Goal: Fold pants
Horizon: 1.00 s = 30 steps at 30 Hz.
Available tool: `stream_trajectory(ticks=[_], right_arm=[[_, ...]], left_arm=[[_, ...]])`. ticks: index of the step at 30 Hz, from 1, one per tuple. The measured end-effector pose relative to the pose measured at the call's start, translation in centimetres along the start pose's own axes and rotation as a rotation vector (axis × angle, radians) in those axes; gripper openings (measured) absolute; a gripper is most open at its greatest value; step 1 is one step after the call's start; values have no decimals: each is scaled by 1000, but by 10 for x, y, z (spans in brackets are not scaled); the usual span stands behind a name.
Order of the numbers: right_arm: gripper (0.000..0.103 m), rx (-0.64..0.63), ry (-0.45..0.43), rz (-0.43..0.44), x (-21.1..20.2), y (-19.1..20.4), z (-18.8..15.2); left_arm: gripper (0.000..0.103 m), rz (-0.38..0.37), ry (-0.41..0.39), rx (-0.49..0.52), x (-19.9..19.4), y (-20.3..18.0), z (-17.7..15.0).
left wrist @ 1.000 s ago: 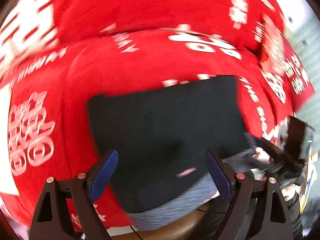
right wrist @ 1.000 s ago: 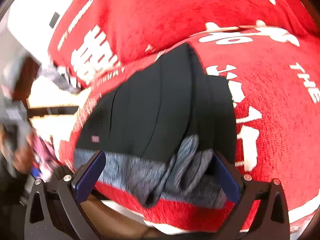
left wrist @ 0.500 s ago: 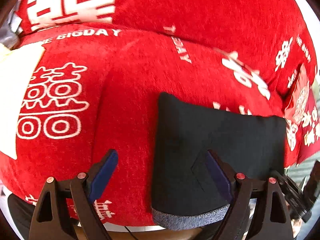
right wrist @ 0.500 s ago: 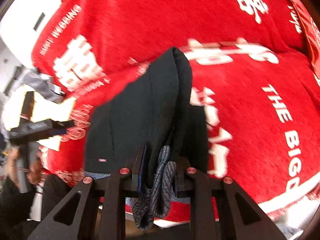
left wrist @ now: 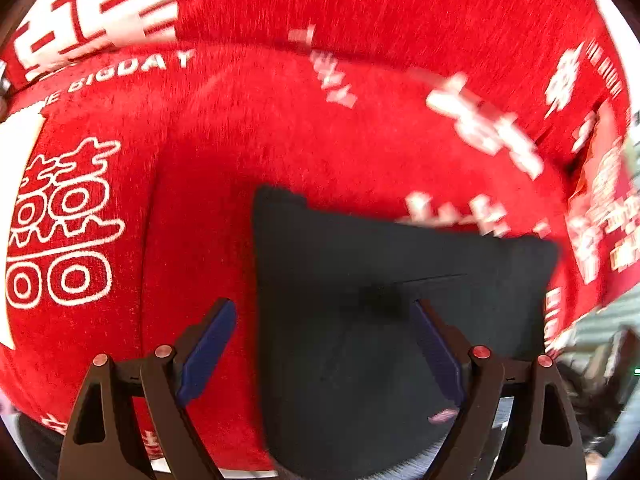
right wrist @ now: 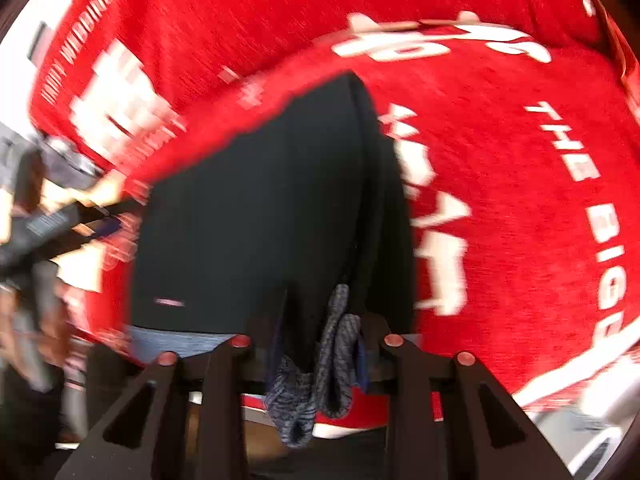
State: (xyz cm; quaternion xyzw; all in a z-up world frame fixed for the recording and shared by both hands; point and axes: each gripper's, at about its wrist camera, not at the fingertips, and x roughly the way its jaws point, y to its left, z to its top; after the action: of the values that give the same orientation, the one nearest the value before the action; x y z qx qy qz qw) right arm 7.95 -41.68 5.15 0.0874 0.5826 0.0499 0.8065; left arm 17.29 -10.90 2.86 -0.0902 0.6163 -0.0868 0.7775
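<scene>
At six o'clock the right gripper (right wrist: 320,344) is clenched on the pants' (right wrist: 256,216) bunched grey waistband (right wrist: 332,352), apparently to drag them; the left gripper (left wrist: 322,344) hangs released above the dark pants on the red blanket (left wrist: 280,128)

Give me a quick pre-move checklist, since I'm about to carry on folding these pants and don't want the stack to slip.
1. Right tongs clamped on the pants: ok, shut on the bunched grey waistband.
2. Left tongs free to grasp: ok, open, the pants' left edge between the fingers.
3. Pants resting on the red blanket: ok, lying flat in the left wrist view.
4. Layers aligned along the right edge: not ok, several dark layers are staggered and the waistband is crumpled.
5. All layers caught in the right grip: cannot tell, hidden between the fingers.
</scene>
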Motion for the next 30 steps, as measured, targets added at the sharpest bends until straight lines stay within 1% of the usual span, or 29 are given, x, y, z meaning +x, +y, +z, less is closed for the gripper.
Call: stream_trajectory(ticks=[1, 2, 3, 5, 6, 9, 11, 12, 13, 14, 15, 16, 17, 18, 19, 21, 22, 24, 25, 27, 29, 30], right_arm=[[79, -12, -22, -88, -4, 2, 2], [80, -38, -57, -155, -13, 4, 4], [80, -56, -83, -171, -21, 7, 6], [80, -99, -145, -152, -40, 21, 11], [80, -123, -162, -145, -43, 28, 13], [80, -232, -183, -118, -37, 67, 29], [80, -323, -190, -90, -17, 94, 44], [80, -349, -192, -101, -5, 101, 51], [80, -354, -177, -124, 10, 103, 59], [80, -341, -149, -139, 23, 101, 65], [80, -309, -105, -133, 40, 95, 73], [80, -262, -64, -106, 54, 88, 80], [82, -212, -52, -75, 64, 80, 85], [86, -195, -74, -59, 67, 77, 86], [87, -191, -76, -50, 69, 75, 87], [91, -184, -71, -47, 72, 72, 88], [91, -188, -68, -54, 73, 73, 88], [91, -188, -57, -79, 69, 77, 89], [91, -188, -53, -122, 62, 81, 88], [92, -200, -83, -146, 48, 93, 85], [92, -201, -90, -128, 40, 104, 76], [92, -196, -88, -131, 38, 108, 70]], left_arm=[[90, 18, 13, 7, 8, 1, 0], [97, 14, 12, -8, 13, 4, -1], [100, 14, 4, -33, 12, 8, -1], [100, -11, 1, -62, 9, 11, 0], [100, -23, -18, -68, 5, 11, 1], [100, -78, -72, -61, -7, 7, 4], [100, -59, -78, -40, -8, 1, 7], [100, -26, -79, -25, -6, -2, 9], [100, 15, -72, -11, -1, -3, 12], [100, 60, -49, -8, 8, 0, 16], [102, 62, -33, -15, 12, 4, 19], [103, 33, -12, -40, 19, 11, 22], [103, 4, 5, -71, 24, 18, 26], [103, -12, 25, -89, 30, 22, 30], [103, -15, 32, -86, 32, 22, 32], [103, -5, 25, -65, 32, 20, 33], [103, -1, 21, -53, 30, 18, 33], [103, -23, -3, -68, 18, 20, 32], [103, -39, -27, -82, 13, 23, 32], [103, -62, -60, -110, 7, 30, 30], [103, -25, -24, -109, 12, 32, 23], [103, -17, -4, -92, 15, 33, 15]])
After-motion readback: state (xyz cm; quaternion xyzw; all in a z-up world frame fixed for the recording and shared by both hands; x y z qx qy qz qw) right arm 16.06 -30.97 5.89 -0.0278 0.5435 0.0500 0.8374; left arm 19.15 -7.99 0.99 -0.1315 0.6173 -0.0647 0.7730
